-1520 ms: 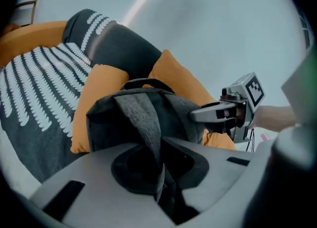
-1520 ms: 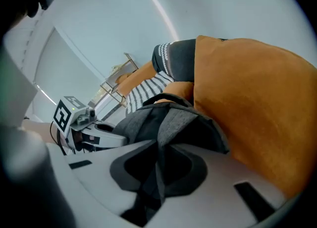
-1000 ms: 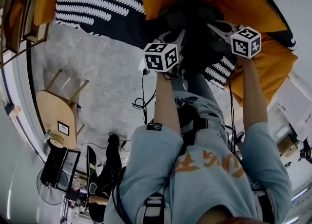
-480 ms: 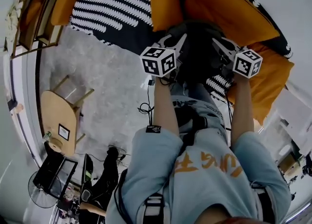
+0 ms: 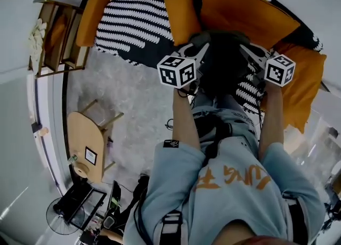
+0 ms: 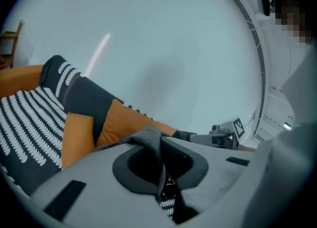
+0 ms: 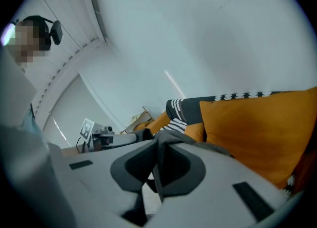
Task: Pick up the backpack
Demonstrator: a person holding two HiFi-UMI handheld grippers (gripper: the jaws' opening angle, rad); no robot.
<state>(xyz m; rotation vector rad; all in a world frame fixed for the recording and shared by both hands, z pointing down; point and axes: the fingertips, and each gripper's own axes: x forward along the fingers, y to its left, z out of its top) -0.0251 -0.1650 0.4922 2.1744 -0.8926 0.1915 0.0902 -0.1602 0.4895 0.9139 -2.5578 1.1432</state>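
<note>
The dark backpack (image 5: pixel 224 68) hangs between my two grippers in the head view, in front of the sofa. My left gripper (image 5: pixel 198 48) is shut on a grey strap (image 6: pixel 147 140) of the backpack, pinched between its jaws in the left gripper view. At the bag's other side, my right gripper (image 5: pixel 246 51) is shut on another grey strap (image 7: pixel 166 147). Each gripper view shows the opposite gripper off to one side: the right gripper (image 6: pixel 225 133) and the left gripper (image 7: pixel 101 135). The bag's lower part is hidden behind the person's arms and body.
A sofa with orange cushions (image 5: pixel 250 15) and a black-and-white striped throw (image 5: pixel 133 23) lies just beyond the bag. A wooden shelf (image 5: pixel 56 39) stands at the left, a wooden stool (image 5: pixel 88 137) and cables (image 5: pixel 173 124) on the grey floor, a fan (image 5: pixel 64 220) at the lower left.
Both grippers have risen together with the backpack hanging from them. Their grips on the straps are unchanged.
</note>
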